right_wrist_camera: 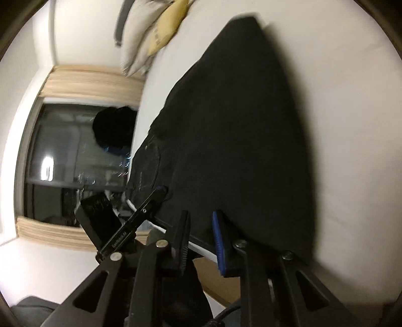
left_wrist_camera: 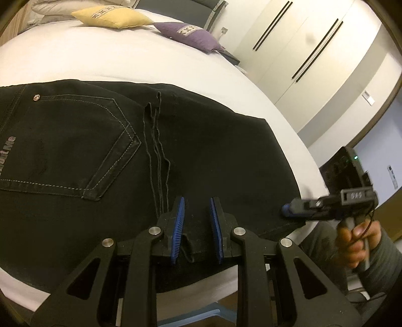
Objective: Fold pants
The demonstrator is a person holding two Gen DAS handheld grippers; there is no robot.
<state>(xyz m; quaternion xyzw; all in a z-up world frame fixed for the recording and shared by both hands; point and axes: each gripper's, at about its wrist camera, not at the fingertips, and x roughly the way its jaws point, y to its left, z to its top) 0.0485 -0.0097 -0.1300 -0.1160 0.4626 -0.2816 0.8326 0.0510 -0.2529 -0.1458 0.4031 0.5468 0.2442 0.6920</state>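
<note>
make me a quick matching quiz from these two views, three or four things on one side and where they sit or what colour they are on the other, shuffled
Things:
1. black pants
2. yellow pillow
3. purple pillow
4. left claw

Places or states:
A. open, its blue pads either side of a fold at the near edge of the pants
B. on the bed, far side, beside the white pillows
C. spread flat on the white bed, back pocket facing up
D. on the far side of the bed, nearest the wardrobe doors

Pairs: 1-C, 2-B, 3-D, 4-A
</note>
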